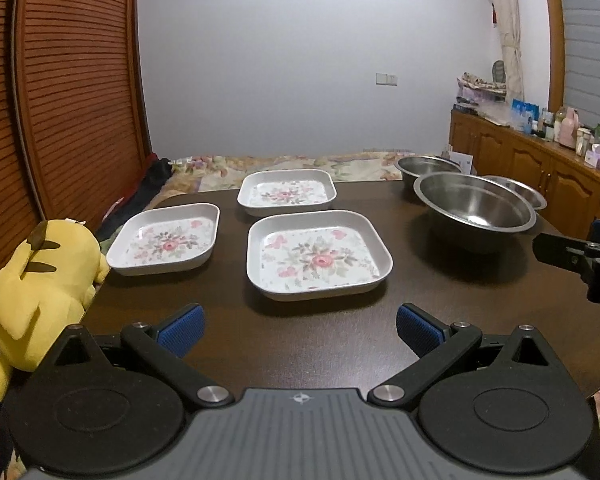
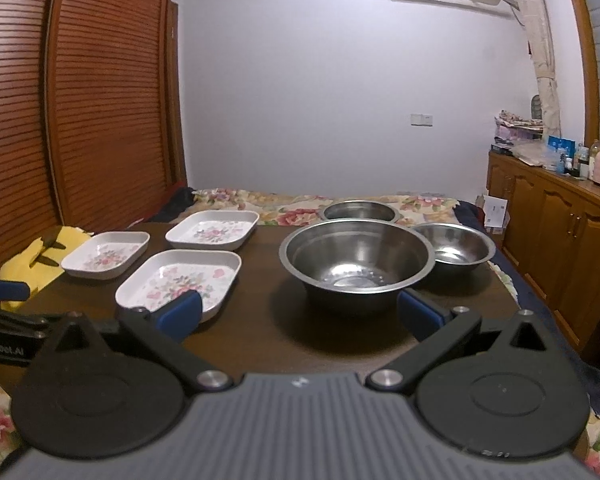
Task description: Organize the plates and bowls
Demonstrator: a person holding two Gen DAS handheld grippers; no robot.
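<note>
Three square white plates with flower prints lie on the dark table: a near one (image 1: 319, 257), a left one (image 1: 165, 239) and a far one (image 1: 287, 192). To the right stand three steel bowls: a big one (image 2: 357, 265), a smaller one (image 2: 454, 249) at its right and one behind (image 2: 360, 211). My left gripper (image 1: 299, 329) is open and empty, just short of the near plate. My right gripper (image 2: 299, 314) is open and empty in front of the big bowl; the near plate (image 2: 179, 281) sits behind its left finger.
A yellow plush toy (image 1: 40, 292) leans at the table's left edge. Beyond the table's far edge lies a floral bedspread (image 2: 300, 204). Slatted wooden doors (image 1: 60, 100) stand at the left, a wooden cabinet (image 2: 560, 232) with bottles at the right. Bare tabletop (image 1: 440, 288) lies between plates and bowls.
</note>
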